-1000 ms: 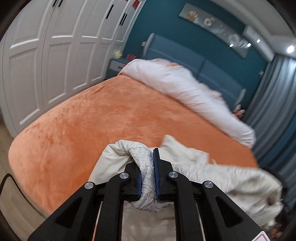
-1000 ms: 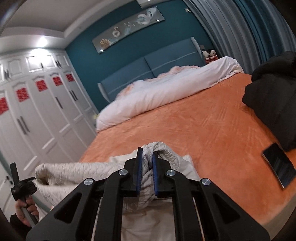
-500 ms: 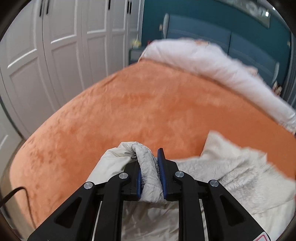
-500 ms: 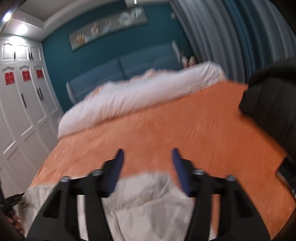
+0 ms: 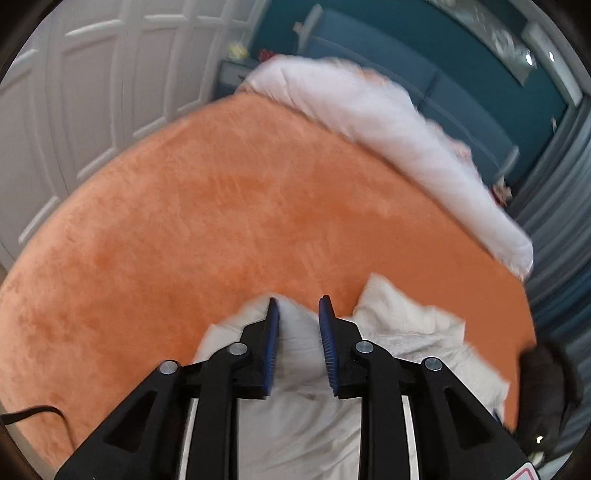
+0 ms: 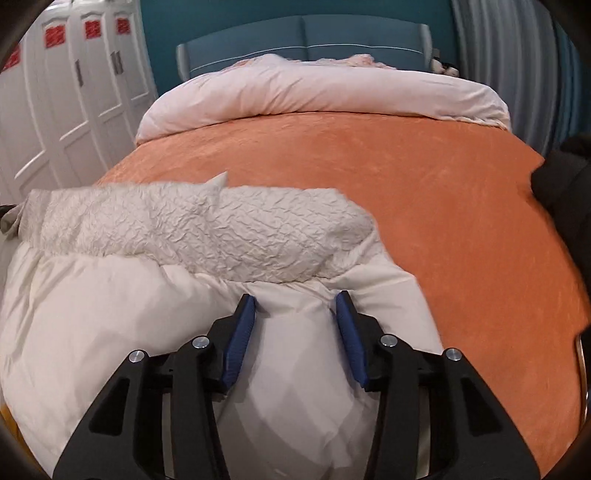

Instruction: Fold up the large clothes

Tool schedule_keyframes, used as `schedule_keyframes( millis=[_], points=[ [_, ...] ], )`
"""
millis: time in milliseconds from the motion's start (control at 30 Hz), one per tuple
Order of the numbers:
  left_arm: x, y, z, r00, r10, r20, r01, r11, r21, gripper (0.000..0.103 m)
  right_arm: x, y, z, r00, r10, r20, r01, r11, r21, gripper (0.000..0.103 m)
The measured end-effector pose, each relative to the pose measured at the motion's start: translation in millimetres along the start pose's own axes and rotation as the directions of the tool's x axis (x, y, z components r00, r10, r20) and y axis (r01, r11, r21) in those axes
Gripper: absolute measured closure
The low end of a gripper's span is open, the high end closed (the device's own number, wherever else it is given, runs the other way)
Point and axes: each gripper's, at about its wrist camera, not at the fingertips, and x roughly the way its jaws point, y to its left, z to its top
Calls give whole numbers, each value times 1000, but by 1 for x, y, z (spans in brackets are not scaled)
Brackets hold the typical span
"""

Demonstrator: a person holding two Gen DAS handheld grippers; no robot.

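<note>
Now both grippers [image 5: 298,310] [image 6: 295,306] open over jacket [image 6: 184,288].

Bedroom. Bed [image 6: 406,177] with orange cover, white duvet [image 6: 317,92] rolled at its head, blue padded headboard [image 6: 303,35]. Teal wall [image 5: 480,70]. White panelled wardrobe [image 6: 55,110] left, red emblems on doors. Grey-blue curtains [image 6: 498,55] right.

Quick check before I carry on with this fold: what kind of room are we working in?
A bedroom, almost certainly: a large bed with an orange blanket, a blue padded headboard behind a bunched white duvet, and white wardrobe doors along one side.
</note>
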Motion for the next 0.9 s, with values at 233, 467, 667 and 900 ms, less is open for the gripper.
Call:
schedule_keyframes(
  millis=[233, 467, 667, 900],
  points=[
    [-97, 7, 14, 935, 118, 334, -134, 991, 28, 23, -54, 11, 8, 994, -9, 111, 1, 998, 70, 60],
    [-30, -83, -86, 979, 46, 201, -119, 922, 369, 23, -64, 88, 23, 984, 116, 133, -104, 990, -93, 77],
    [59, -110, -132, 979, 161, 121, -199, 870, 450, 22, -3, 93, 27, 999, 36, 36, -33, 996, -83, 84],
    [122, -76, -89, 962, 266, 52, -268, 904, 334, 17, 54, 55, 32, 1000, -5, -6, 5, 1000, 13, 88]
  ],
)
